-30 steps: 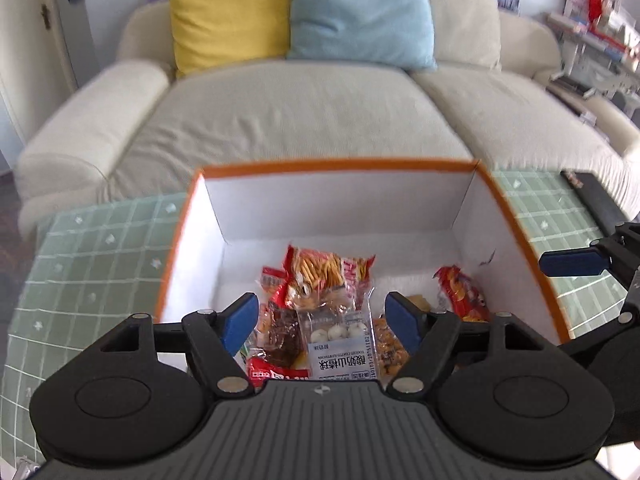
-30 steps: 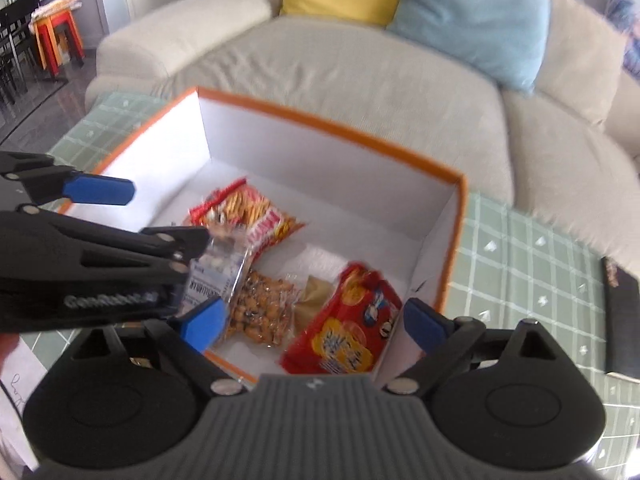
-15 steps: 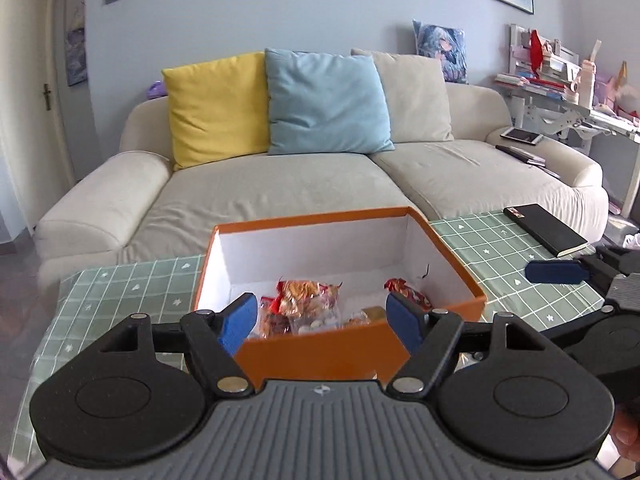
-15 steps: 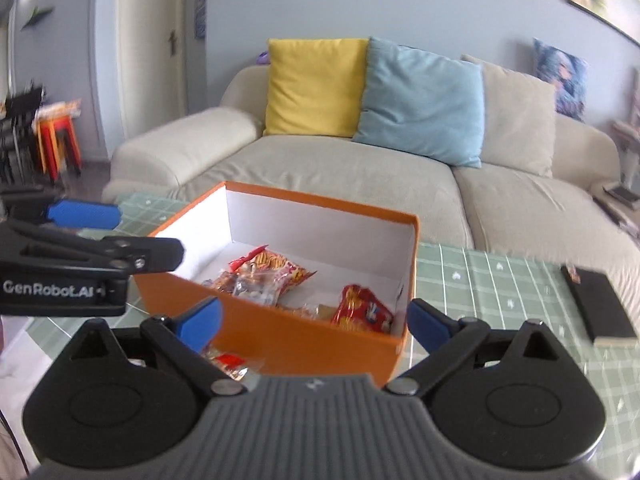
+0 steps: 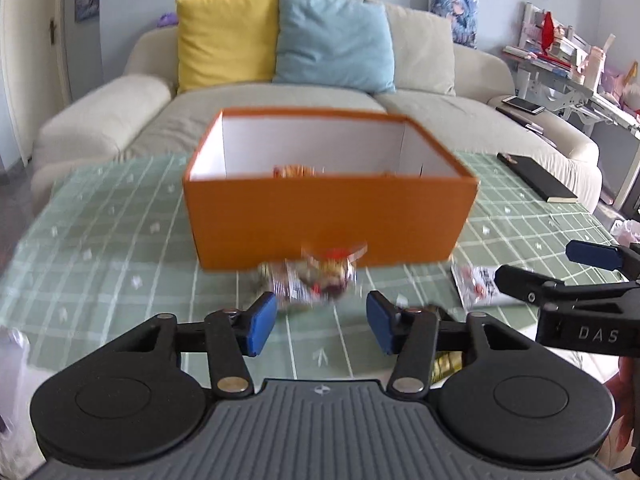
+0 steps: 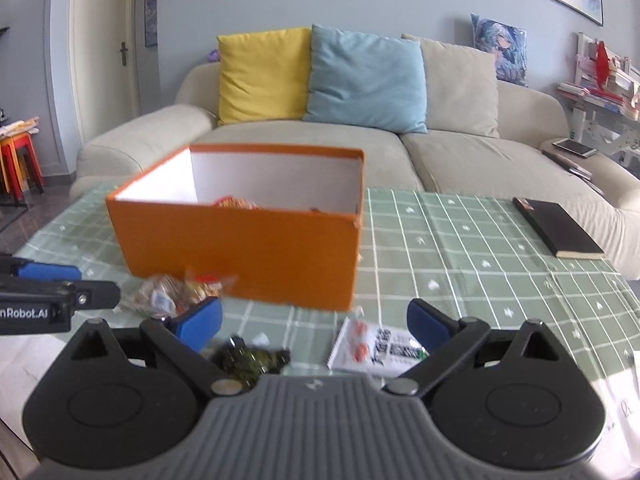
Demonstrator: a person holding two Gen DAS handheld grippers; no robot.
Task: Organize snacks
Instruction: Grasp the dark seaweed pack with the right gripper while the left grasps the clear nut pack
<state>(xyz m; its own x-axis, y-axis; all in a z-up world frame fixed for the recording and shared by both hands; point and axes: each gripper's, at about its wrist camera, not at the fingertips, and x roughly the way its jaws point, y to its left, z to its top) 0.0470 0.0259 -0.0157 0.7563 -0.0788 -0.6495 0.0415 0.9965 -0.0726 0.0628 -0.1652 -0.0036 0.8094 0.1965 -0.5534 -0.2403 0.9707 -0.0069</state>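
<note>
An orange box (image 5: 328, 216) with a white inside stands on the green checked table; it also shows in the right wrist view (image 6: 240, 248). Snack packs lie inside; only their tops show. A clear snack bag (image 5: 312, 280) lies on the table in front of the box, just beyond my open, empty left gripper (image 5: 320, 322); the right wrist view shows it too (image 6: 176, 294). My right gripper (image 6: 314, 322) is open and empty over a white packet (image 6: 372, 350) and a dark packet (image 6: 252, 360).
A black notebook (image 6: 558, 232) lies on the table at the right. A beige sofa (image 6: 480, 160) with yellow and blue cushions stands behind the table. The table (image 5: 100, 248) has bare cloth left of the box.
Both grippers have pulled back from over the box and dropped low to the table in front of it. The loose snacks in front of the box have come into view.
</note>
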